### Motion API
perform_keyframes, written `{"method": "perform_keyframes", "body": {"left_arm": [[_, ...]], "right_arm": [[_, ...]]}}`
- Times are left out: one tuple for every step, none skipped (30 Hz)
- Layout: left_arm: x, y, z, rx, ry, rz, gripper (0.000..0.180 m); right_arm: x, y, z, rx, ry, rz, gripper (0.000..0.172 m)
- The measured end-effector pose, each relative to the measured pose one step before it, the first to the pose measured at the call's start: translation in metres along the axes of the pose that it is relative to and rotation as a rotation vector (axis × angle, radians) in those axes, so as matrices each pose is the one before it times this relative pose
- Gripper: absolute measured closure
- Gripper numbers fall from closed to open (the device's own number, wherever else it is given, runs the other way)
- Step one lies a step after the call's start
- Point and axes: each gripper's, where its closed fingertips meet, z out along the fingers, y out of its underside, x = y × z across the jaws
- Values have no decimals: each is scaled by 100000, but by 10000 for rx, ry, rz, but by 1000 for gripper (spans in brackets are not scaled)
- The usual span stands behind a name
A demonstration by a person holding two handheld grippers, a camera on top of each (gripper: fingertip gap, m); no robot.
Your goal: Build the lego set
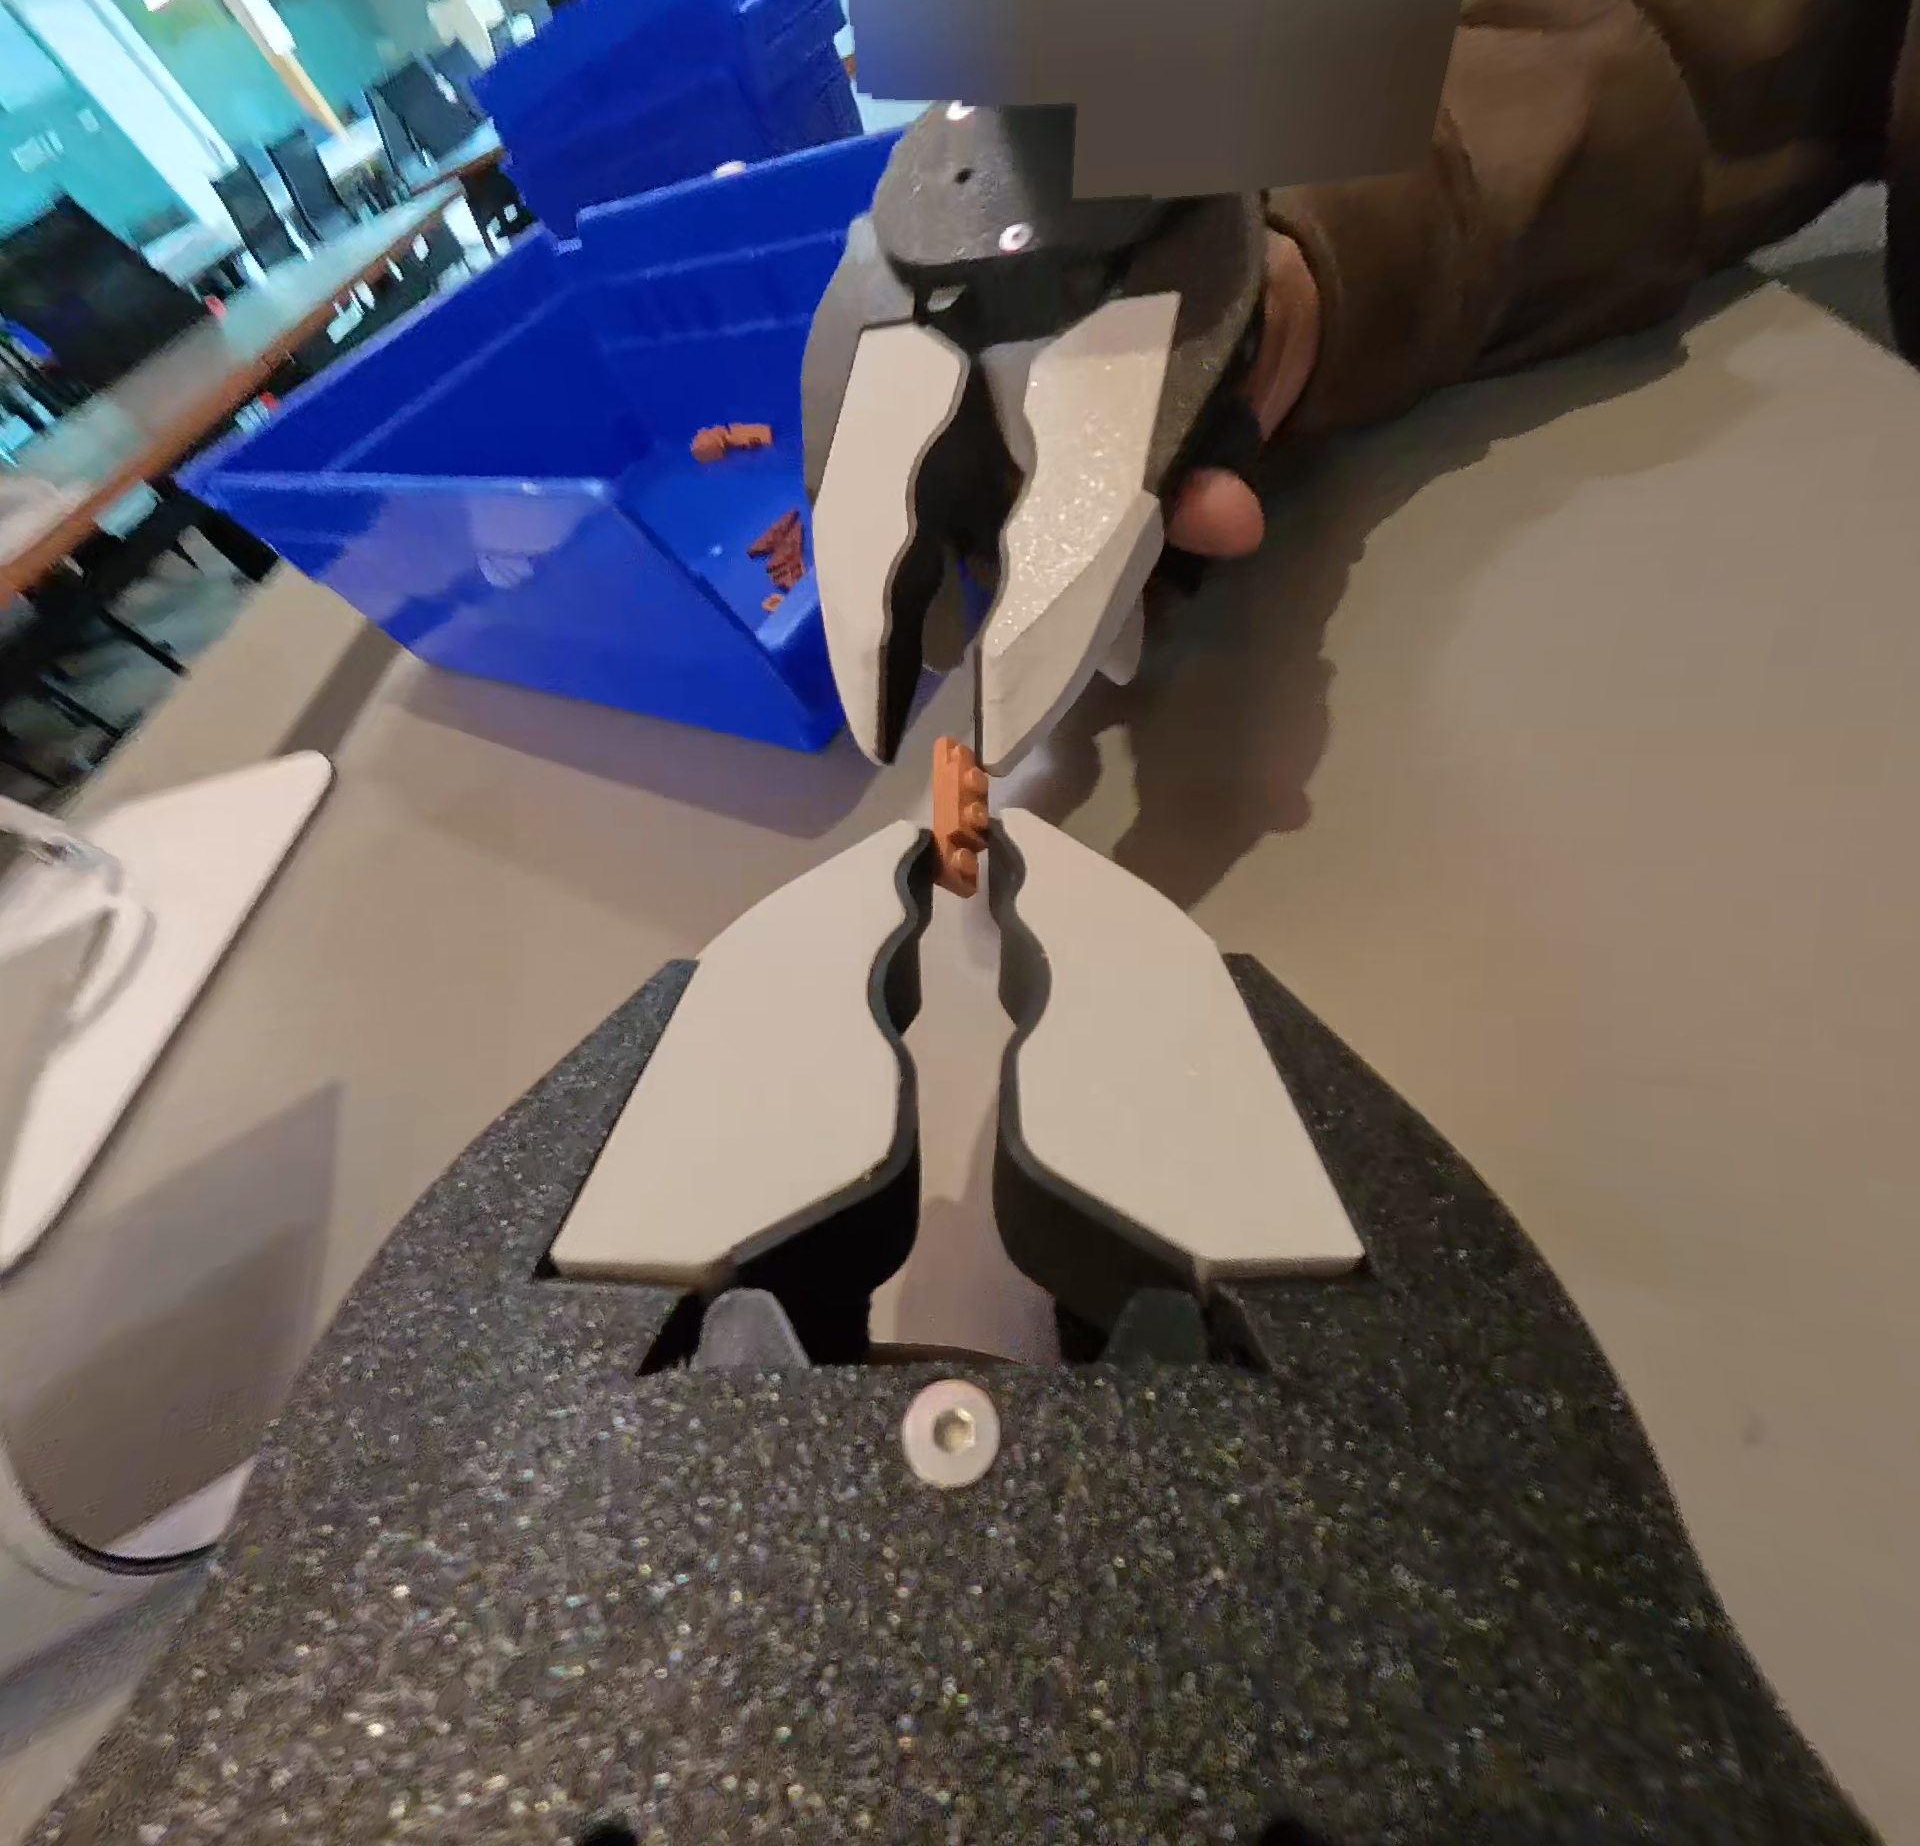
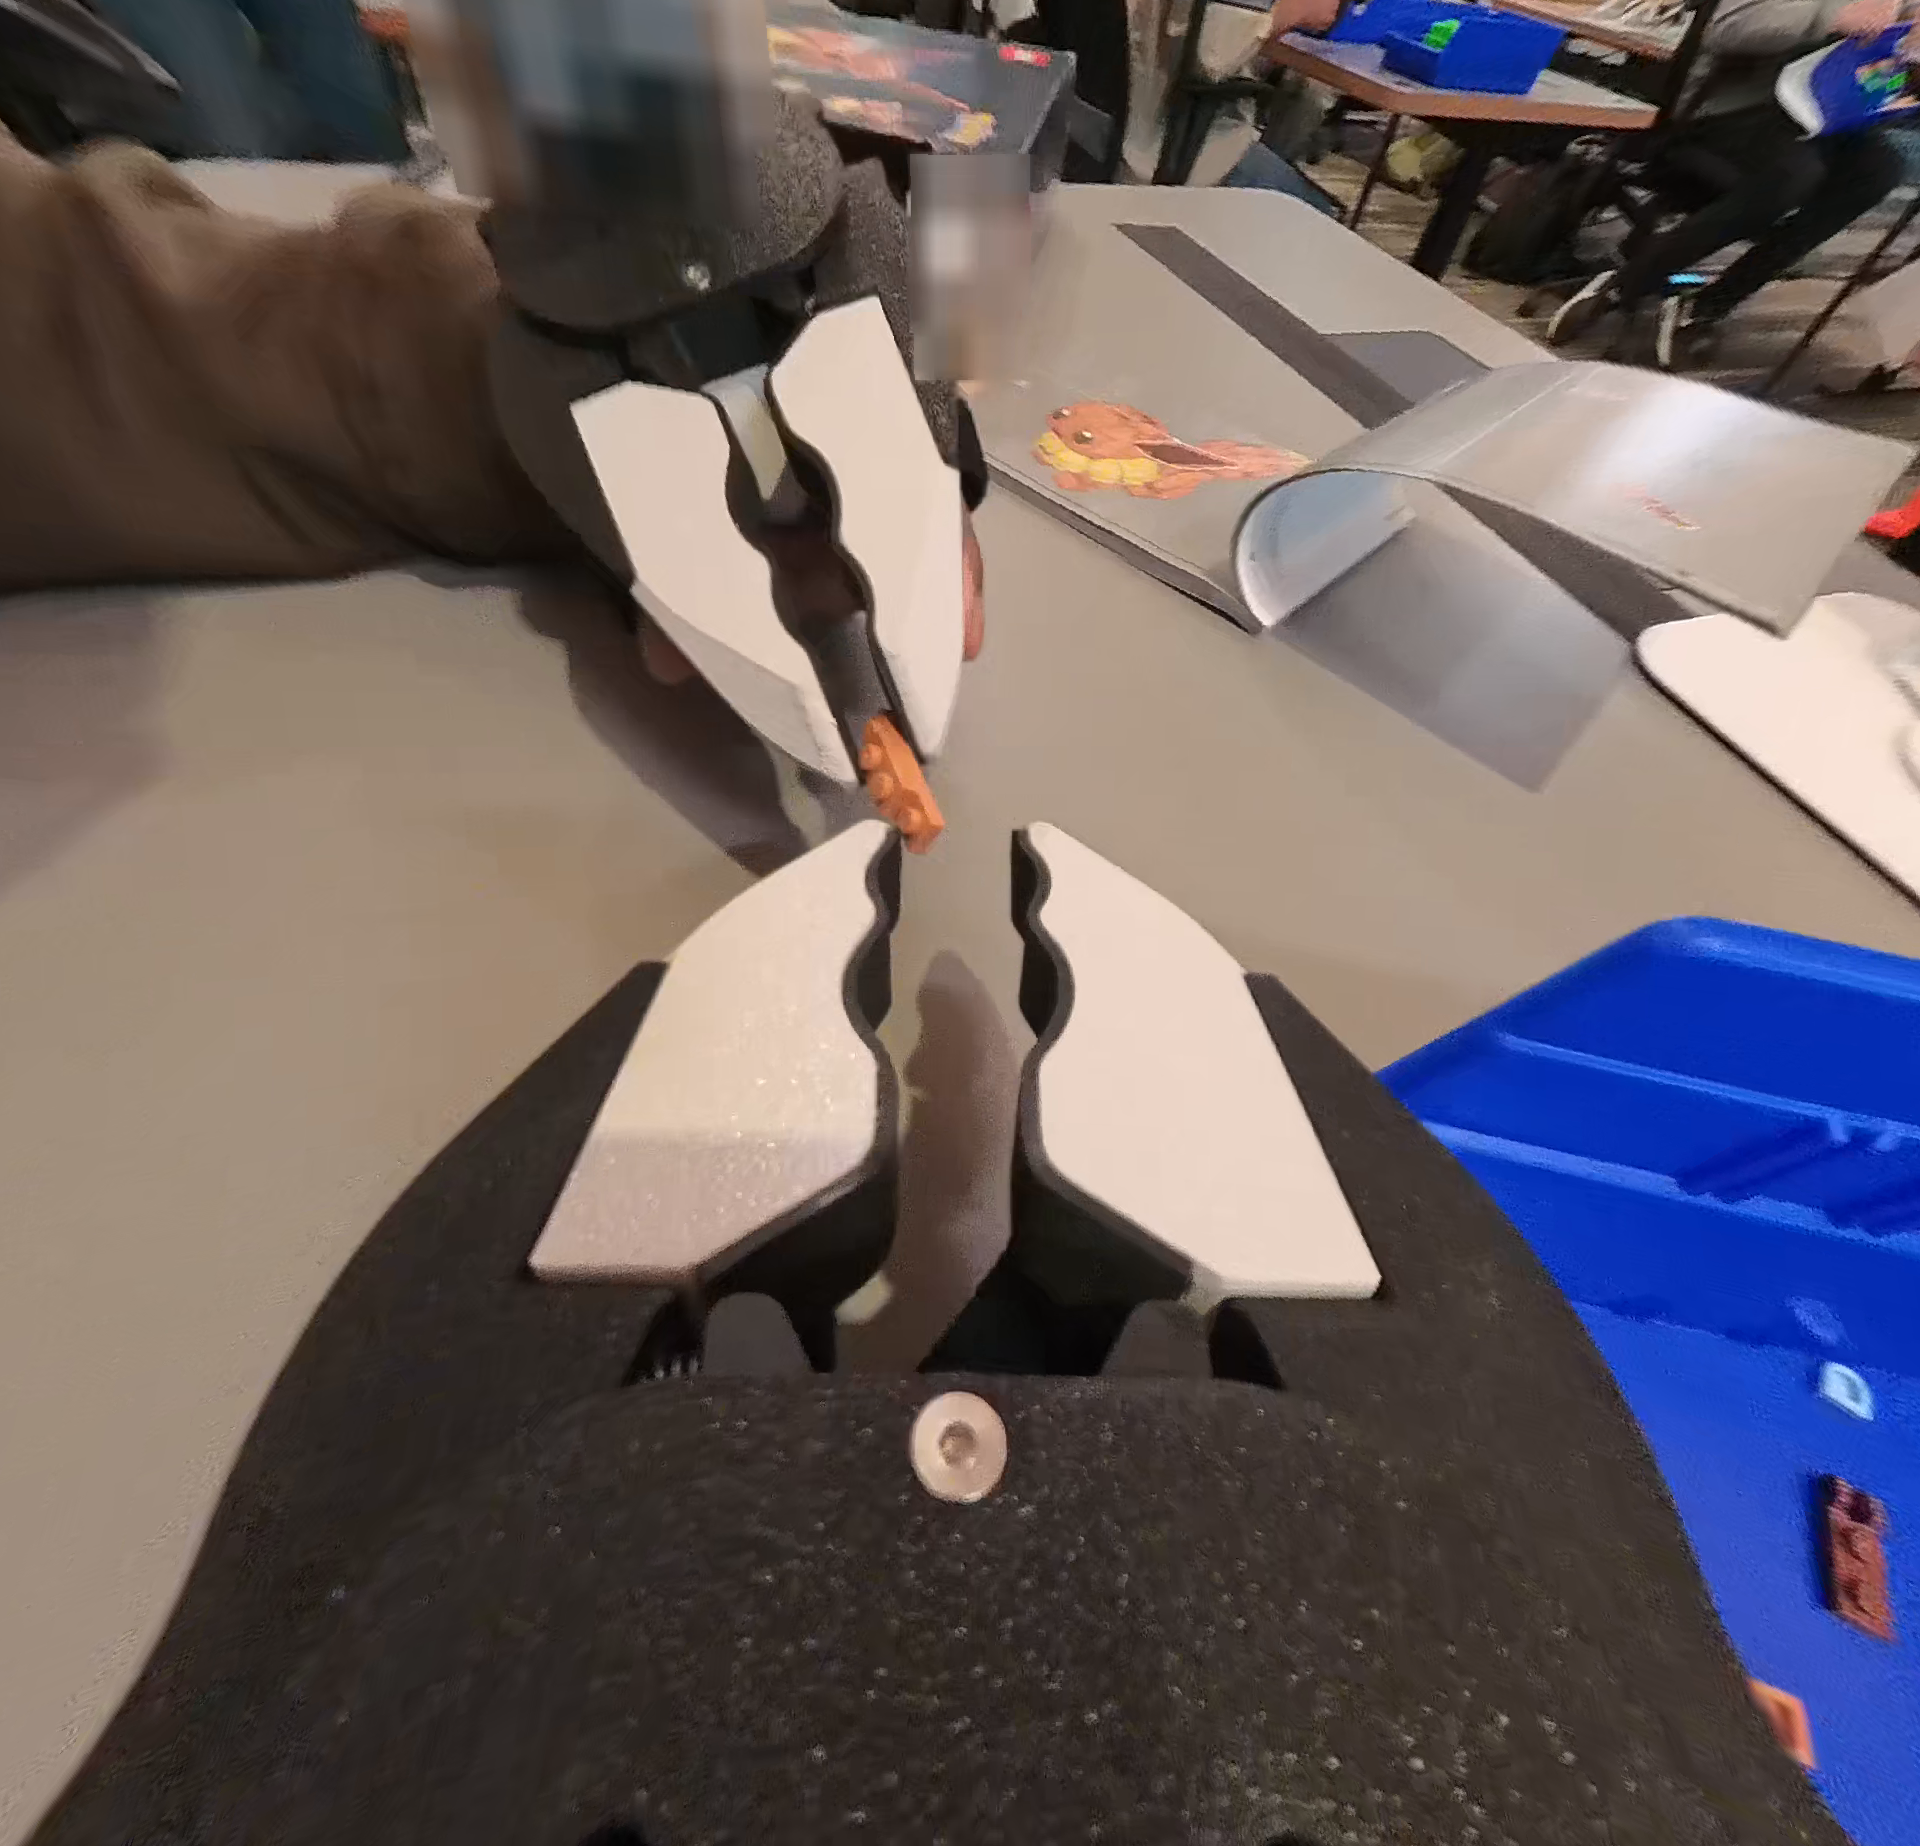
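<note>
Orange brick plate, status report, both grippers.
Left gripper shut on orange brick plate. Right gripper open, fingertips at plate's far end. Blue bin beside.

A grey bench (image 2: 312, 913) carries everything. On it stands a blue bin (image 1: 499, 549) with small brown pieces inside. An open booklet (image 2: 1351, 508) with a curled page lies farther along, and a flat white board (image 1: 177, 944) rests near it. A person's brown sleeve (image 1: 1558, 217) rests on the surface.

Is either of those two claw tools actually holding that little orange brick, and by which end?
The left gripper pinches the orange studded plate by one end. The right gripper is open, holding nothing.
</note>
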Motion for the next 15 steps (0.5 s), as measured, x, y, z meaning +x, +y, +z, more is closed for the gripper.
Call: {"method": "perform_keyframes", "body": {"left_arm": [[-37, 268, 88, -114, 153, -526, 171], [-247, 292, 73, -145, 8, -469, 171], [-107, 223, 63, -89, 86, -411, 171], [157, 180, 51, -85, 268, -461, 171], [-89, 106, 19, -102, 68, -388, 171], [-111, 43, -3, -37, 47, -412, 171], [102, 36, -11, -31, 199, -434, 171], [56, -50, -29, 38, 126, -331, 171], [229, -61, -21, 50, 218, -236, 171], [385, 19, 15, -9, 322, -214, 171], [193, 20, 26, -18, 168, -135, 171], [173, 52, 28, -31, 117, -16, 171], [273, 78, 22, -50, 157, 46, 171], [278, 67, 49, -57, 143, 63, 171], [276, 85, 84, -69, 146, 74, 171]], "right_arm": [[385, 251, -30, -133, 198, -263, 151], [694, 291, -83, -136, 396, -225, 152], [853, 296, -132, -100, 474, -217, 152], [660, 249, -140, -62, 309, -193, 152], [406, 171, -129, -11, 149, -180, 151], [11, -48, -135, 107, -65, -156, 150], [-414, -303, -166, 250, -280, -141, 150], [-624, -411, -128, 287, -350, -143, 149], [-695, -379, -12, 216, -329, -138, 149], [-724, -247, 106, 98, -312, -145, 148], [-674, -91, 177, -23, -263, -183, 146], [-557, 14, 185, -82, -185, -209, 145], [-519, 20, 170, -85, -173, -204, 144], [-427, 9, 152, -69, -141, -152, 144], [-310, -49, 123, -36, -91, -79, 144]]}}
